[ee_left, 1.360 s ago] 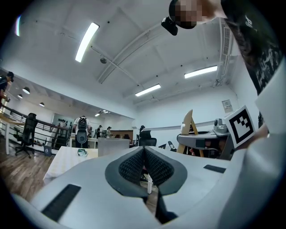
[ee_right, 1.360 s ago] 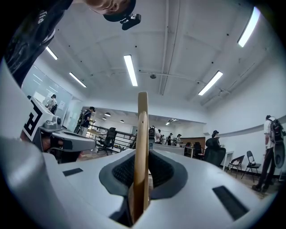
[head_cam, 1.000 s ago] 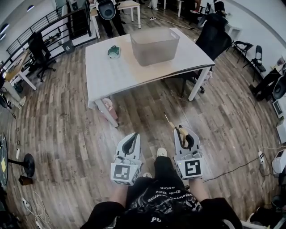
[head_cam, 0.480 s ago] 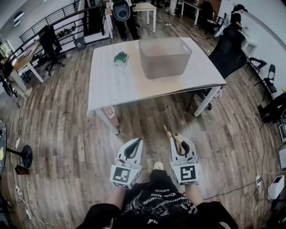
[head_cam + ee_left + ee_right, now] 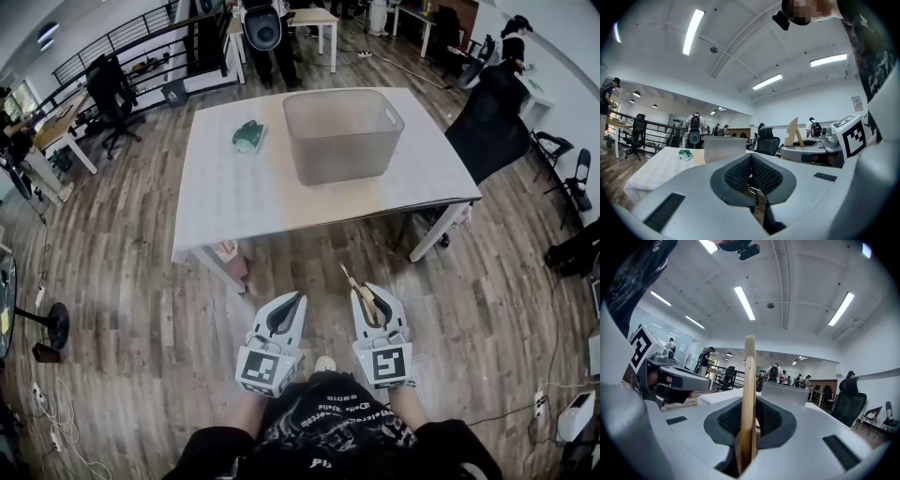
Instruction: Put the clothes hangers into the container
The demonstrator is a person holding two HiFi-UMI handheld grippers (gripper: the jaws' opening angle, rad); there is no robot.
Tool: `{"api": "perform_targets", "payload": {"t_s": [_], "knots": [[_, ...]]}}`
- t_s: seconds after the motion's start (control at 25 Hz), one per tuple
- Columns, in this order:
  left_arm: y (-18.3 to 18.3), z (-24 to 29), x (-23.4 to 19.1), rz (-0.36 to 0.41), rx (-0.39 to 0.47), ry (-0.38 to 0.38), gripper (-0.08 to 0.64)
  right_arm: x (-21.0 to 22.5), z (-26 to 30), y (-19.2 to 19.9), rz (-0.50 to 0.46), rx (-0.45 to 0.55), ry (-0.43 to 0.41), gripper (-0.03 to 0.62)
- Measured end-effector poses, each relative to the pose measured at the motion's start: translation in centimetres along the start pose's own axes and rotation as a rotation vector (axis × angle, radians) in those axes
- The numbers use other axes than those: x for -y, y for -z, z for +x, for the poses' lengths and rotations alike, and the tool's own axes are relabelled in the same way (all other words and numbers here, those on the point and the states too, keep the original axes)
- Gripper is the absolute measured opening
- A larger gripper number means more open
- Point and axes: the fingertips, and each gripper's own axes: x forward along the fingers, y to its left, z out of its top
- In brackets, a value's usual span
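Standing short of the worktop (image 5: 225, 202), a person holds two grippers out level above a wooden floor. The right gripper (image 5: 373, 295) pinches a slim wooden clothes hanger (image 5: 350, 276), which juts forward past its pads. The left gripper (image 5: 291, 302) is pressed together and empty. The translucent container (image 5: 342, 141) sits on the worktop, well apart. With so narrow a pinch, the hanger might pivot, slip out, or snag the container's rim.
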Motion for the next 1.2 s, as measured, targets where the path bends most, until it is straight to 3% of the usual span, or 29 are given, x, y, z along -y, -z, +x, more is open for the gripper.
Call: {"api": "perform_targets", "payload": {"t_s": [0.12, 0.36, 0.48, 0.92, 1.12, 1.2], "knots": [[0.0, 2.2, -0.1, 0.000, 0.003, -0.008, 0.020, 1.7, 1.3, 0.5, 0.038, -0.007, -0.019, 0.060], [-0.3, 5.4, -0.1, 0.004, -0.010, -0.024, 0.020, 4.0, 3.4, 0.5, 0.002, 0.034, -0.056, 0.060], [-0.9, 6.4, -0.3, 0.009, -0.001, -0.015, 0.020, 4.5, 4.0, 0.6, 0.033, 0.019, -0.062, 0.060], [-1.3, 12.1, -2.9, -0.001, 0.000, 0.023, 0.020, 7.7, 8.3, 0.2, 0.028, 0.035, -0.042, 0.060], [-2.0, 16.7, -5.7, 0.000, 0.015, 0.051, 0.020, 10.6, 12.1, 1.2, 0.124, -0.021, 0.004, 0.060], [-2.5, 18.5, -7.4, -0.003, 0.019, 0.055, 0.020, 11.7, 14.1, 1.3, 0.119, -0.029, 0.017, 0.060]]}}
